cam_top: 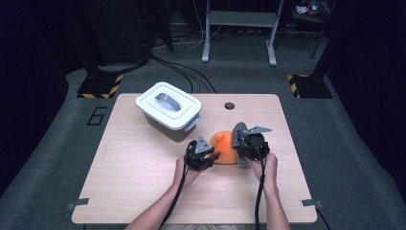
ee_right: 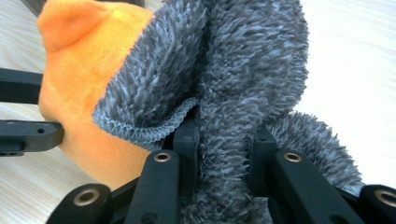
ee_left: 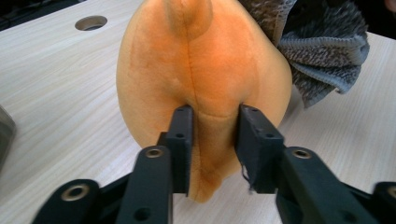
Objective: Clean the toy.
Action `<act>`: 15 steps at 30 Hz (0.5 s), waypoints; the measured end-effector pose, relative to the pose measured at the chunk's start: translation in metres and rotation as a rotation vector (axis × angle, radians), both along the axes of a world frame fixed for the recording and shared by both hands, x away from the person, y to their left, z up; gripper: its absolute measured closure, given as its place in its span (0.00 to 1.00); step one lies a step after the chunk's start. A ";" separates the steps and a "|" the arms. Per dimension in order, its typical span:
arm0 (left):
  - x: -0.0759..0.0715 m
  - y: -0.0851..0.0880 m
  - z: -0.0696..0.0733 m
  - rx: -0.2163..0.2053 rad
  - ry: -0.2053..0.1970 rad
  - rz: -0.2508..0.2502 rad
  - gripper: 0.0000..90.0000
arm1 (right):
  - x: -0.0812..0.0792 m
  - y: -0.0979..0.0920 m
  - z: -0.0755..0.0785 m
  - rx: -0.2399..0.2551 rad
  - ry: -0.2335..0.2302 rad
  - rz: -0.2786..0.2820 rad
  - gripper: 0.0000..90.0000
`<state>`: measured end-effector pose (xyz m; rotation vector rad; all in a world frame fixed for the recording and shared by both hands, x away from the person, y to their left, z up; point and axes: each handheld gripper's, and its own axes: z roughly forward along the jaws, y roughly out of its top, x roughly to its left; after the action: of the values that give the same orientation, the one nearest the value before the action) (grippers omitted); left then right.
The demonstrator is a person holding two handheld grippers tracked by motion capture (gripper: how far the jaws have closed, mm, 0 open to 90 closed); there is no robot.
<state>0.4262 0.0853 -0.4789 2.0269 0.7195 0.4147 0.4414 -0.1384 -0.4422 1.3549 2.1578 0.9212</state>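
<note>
Left gripper view: we see our left claw pinching the orange plush; beside it, our right claw clenches grey cloth.

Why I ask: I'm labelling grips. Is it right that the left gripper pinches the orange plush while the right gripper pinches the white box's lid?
Not quite. The left gripper does pinch the orange plush, but the right gripper view shows the right gripper shut on the grey cloth, not the lid.
</note>
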 end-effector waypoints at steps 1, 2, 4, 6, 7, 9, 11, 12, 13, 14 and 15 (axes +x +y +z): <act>0.000 0.000 0.000 -0.004 -0.006 0.007 0.71 | 0.000 -0.001 -0.001 0.003 0.006 -0.001 0.79; 0.001 0.001 0.000 -0.002 -0.002 0.014 0.64 | 0.001 -0.003 -0.003 0.009 0.005 -0.002 0.79; 0.001 0.002 -0.001 -0.005 0.007 0.022 0.54 | 0.002 -0.003 -0.003 0.012 0.010 -0.008 0.79; 0.003 0.006 -0.004 -0.008 0.023 0.034 0.50 | 0.003 -0.006 -0.004 0.012 0.005 -0.005 0.79; 0.003 0.009 -0.006 -0.010 0.034 0.039 0.49 | 0.002 -0.006 -0.004 0.016 0.014 -0.011 0.79; 0.003 0.014 -0.013 -0.024 0.058 0.048 0.48 | 0.002 -0.008 -0.004 0.018 0.009 -0.007 0.79; 0.004 0.016 -0.016 -0.032 0.083 0.057 0.48 | 0.002 -0.008 -0.004 0.019 0.014 -0.012 0.79; 0.004 0.016 -0.016 -0.032 0.083 0.057 0.48 | 0.002 -0.009 -0.005 0.019 0.013 -0.014 0.79; 0.004 0.016 -0.019 -0.041 0.101 0.053 0.49 | 0.001 -0.008 -0.005 0.026 0.019 -0.021 0.79; 0.004 0.016 -0.019 -0.041 0.101 0.053 0.51 | 0.002 -0.009 -0.005 0.020 0.012 -0.016 0.79; 0.004 0.016 -0.020 -0.036 0.098 0.037 0.57 | 0.001 -0.010 -0.006 0.020 0.012 -0.021 0.79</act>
<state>0.4301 0.1010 -0.4993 2.0137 0.8200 0.3238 0.4429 -0.1479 -0.4478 1.3935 2.1451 0.9316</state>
